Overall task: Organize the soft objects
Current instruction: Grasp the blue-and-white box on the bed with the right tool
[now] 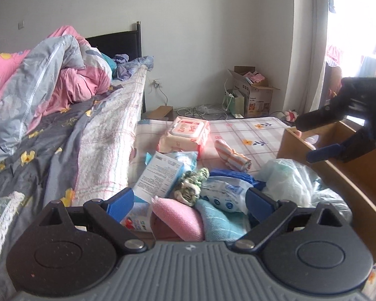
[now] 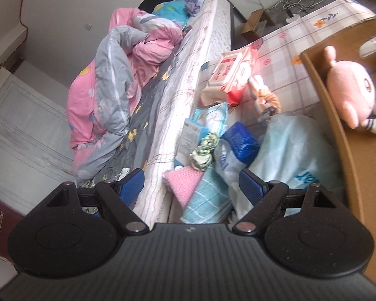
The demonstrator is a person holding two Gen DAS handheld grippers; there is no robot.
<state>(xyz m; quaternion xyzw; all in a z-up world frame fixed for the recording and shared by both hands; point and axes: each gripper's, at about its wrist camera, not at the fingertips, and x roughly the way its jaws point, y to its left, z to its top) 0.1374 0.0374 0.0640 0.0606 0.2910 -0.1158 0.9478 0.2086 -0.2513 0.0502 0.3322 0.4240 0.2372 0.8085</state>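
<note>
Soft items heaped lower centre on the checked mattress: pink sponge, teal waffle towel, crinkly wipe packs. Pink plush already in the cardboard box, right. Left gripper and right gripper fingers released, empty. Between picks; next needs one compressible piece singled out.

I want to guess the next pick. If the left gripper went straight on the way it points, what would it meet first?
Probably the pink sponge, lying lowest between the open left gripper fingers, beside the teal cloth; depth is unclear.
</note>
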